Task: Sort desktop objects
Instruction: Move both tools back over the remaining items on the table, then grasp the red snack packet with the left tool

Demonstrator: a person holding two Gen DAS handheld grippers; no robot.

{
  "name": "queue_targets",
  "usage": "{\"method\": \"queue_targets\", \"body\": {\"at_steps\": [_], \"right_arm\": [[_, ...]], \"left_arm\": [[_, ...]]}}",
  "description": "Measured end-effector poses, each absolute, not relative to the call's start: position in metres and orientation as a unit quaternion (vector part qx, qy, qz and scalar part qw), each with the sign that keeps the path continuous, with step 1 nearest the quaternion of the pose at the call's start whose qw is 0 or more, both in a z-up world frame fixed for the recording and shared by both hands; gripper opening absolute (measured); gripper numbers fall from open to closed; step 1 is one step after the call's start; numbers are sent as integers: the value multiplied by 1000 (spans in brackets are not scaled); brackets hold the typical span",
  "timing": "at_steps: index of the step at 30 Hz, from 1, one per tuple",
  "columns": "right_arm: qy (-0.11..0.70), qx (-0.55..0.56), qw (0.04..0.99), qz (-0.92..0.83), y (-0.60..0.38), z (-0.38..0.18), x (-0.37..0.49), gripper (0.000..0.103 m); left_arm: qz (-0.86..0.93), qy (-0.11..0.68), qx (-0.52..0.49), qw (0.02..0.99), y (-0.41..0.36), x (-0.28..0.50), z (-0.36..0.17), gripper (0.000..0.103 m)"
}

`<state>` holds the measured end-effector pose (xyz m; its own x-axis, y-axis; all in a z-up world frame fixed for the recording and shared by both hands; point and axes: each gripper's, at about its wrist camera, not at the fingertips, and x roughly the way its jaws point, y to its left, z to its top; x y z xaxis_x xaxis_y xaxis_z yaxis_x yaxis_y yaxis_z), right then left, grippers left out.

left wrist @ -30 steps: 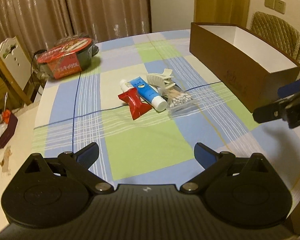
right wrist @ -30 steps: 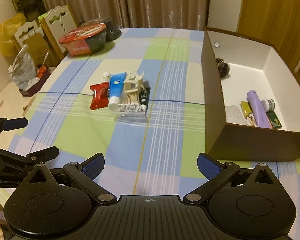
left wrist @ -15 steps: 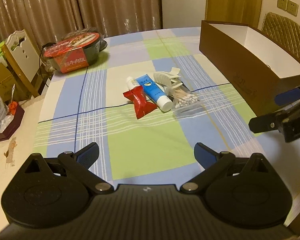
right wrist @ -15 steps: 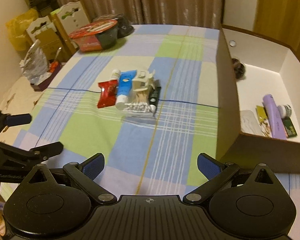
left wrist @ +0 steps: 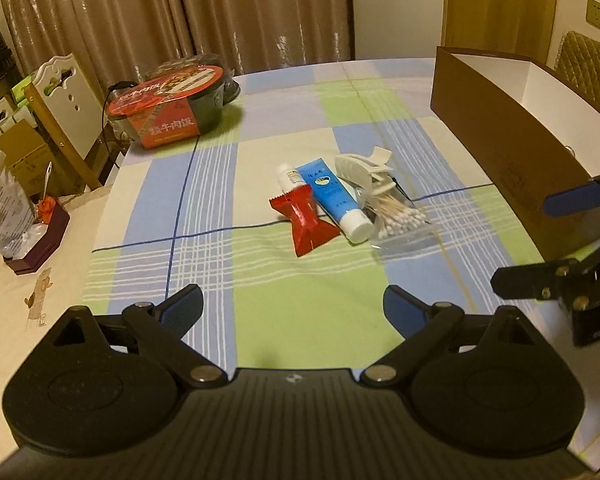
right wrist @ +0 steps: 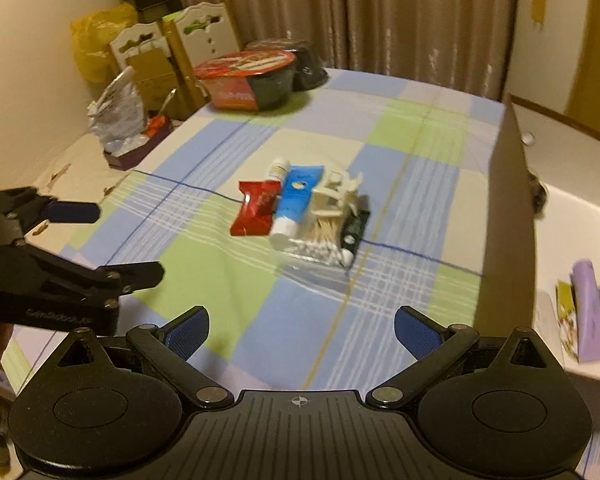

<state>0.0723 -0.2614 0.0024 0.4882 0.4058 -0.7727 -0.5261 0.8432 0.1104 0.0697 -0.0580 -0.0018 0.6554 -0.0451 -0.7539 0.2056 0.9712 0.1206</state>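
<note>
A small pile lies mid-table: a red snack packet, a blue tube with a white cap, a white hair claw clip, a bag of cotton swabs and a dark flat item. The brown open box stands at the right. My left gripper is open and empty, well short of the pile. My right gripper is open too, also short of the pile.
A red-lidded instant meal bowl sits at the far left of the checked tablecloth. Inside the box lie a purple tube and other small items. Chairs, boxes and a bag stand beyond the table's left edge.
Both grippers have drawn back and swung a little left; the pile sits further right in the left wrist view. Both stay open, and nothing on the table has moved.
</note>
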Motion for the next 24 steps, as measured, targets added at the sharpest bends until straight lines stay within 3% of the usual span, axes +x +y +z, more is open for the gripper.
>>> {"method": "queue_targets", "body": {"at_steps": [8, 15, 17, 23, 24], "right_arm": [[431, -81, 862, 253, -242, -11, 92, 101], [445, -89, 865, 215, -232, -22, 112, 101], [448, -90, 865, 208, -230, -25, 117, 101], [455, -81, 864, 199, -224, -35, 134, 101], [455, -80, 864, 199, -222, -37, 137, 101]], "left_arm": [[-121, 409, 96, 900, -51, 129, -21, 82], [-155, 416, 87, 892, -50, 183, -53, 60], [-163, 424, 82, 887, -49, 193, -60, 59], [-180, 440, 79, 876, -49, 207, -75, 40], [-182, 442, 79, 875, -48, 208, -76, 30]]}}
